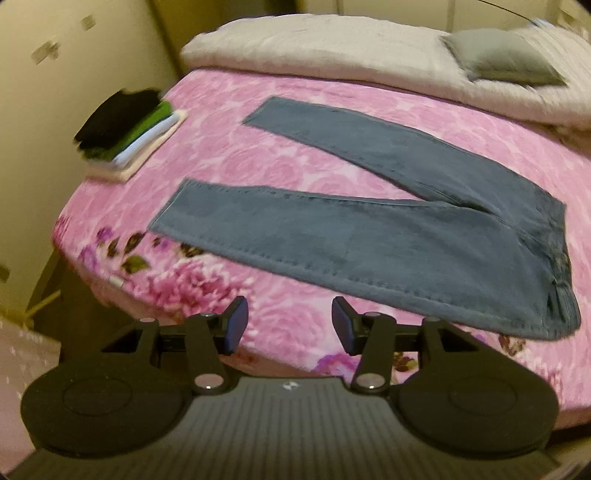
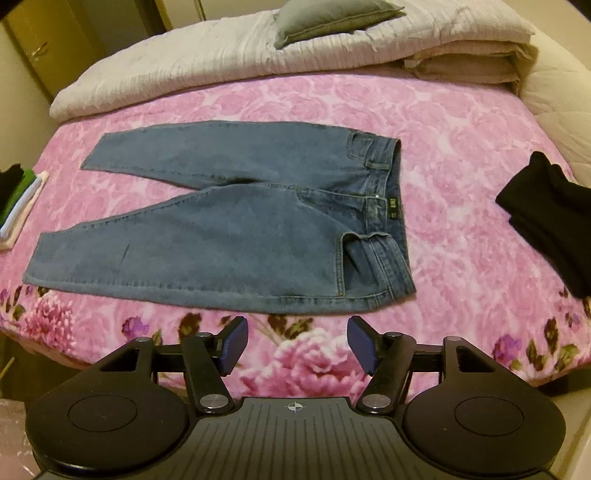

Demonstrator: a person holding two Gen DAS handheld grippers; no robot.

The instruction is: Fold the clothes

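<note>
Nearest me: left gripper (image 1: 286, 325) and right gripper (image 2: 297, 345), both spread wide, nothing between the pads, hovering short of the jeans.

Jeans (image 2: 229, 225): flat on the pink bedspread (image 2: 461, 147), legs splayed apart, waistband toward the black garment (image 2: 546, 218). Not yet folded, I judge.

Left of the jeans' hems: stack of folded clothes (image 1: 129, 133), apparently finished.

Beyond the jeans: quilt (image 2: 207, 66), grey pillow (image 2: 332, 18).

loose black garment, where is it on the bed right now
The loose black garment shows only in the right wrist view, crumpled at the right edge of the pink floral bedspread, right of the blue denim jeans and apart from their waistband.
</note>
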